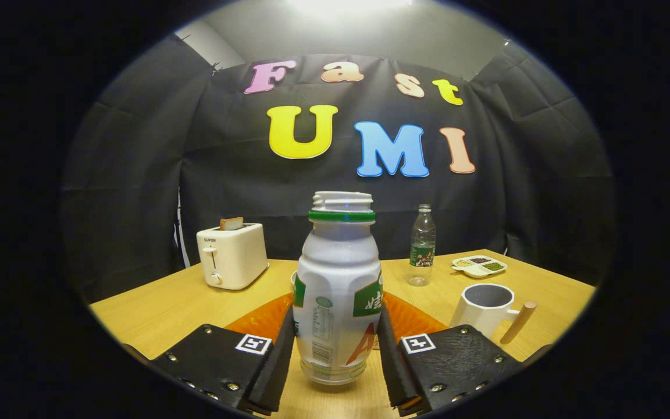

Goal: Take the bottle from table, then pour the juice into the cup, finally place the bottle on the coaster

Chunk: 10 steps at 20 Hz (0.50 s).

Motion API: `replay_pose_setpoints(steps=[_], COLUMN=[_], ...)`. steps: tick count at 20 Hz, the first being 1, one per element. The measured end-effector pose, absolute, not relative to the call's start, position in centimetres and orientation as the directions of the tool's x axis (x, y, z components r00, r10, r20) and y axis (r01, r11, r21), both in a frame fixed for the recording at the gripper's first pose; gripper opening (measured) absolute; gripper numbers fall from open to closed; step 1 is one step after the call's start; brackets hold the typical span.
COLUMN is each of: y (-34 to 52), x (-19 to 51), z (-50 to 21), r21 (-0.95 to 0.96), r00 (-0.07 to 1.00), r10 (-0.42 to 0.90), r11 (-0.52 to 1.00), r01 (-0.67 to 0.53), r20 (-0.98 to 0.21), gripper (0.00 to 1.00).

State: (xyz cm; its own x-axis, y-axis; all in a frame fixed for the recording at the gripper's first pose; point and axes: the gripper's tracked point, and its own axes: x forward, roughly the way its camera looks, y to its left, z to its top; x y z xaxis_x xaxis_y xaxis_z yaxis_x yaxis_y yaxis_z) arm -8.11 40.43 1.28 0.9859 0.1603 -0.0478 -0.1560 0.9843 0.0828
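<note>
Gripper (337,349) clamped on the white plastic bottle (338,302), both fingers pressed to its sides.

Bottle upright, uncapped, green neck ring, its base over the wooden table (154,308), between the fingers. Orange ribbed coaster (413,320) just behind it. White mug with wooden handle (486,311) beyond the right finger. Farther back: white toaster (231,256) holding a slice, clear water bottle (422,247), divided snack dish (479,266).

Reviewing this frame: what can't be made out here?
- Orange coaster, gripper view: its middle is hidden behind the juice bottle.
- Cup: contents not visible past its rim.
- Tongs: fingers flank the bottle; actual contact cannot be confirmed.
- Divided snack tray: contents too small to identify.
</note>
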Motion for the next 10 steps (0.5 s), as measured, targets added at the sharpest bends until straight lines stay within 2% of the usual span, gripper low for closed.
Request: replay_pose_setpoints(steps=[10], y=[36.8], x=[-6.1], z=[0.9], r21=[0.28], r00=[0.987], r10=[0.129], r11=[0.955], r01=[-0.098], r20=[-0.093], gripper=[0.67])
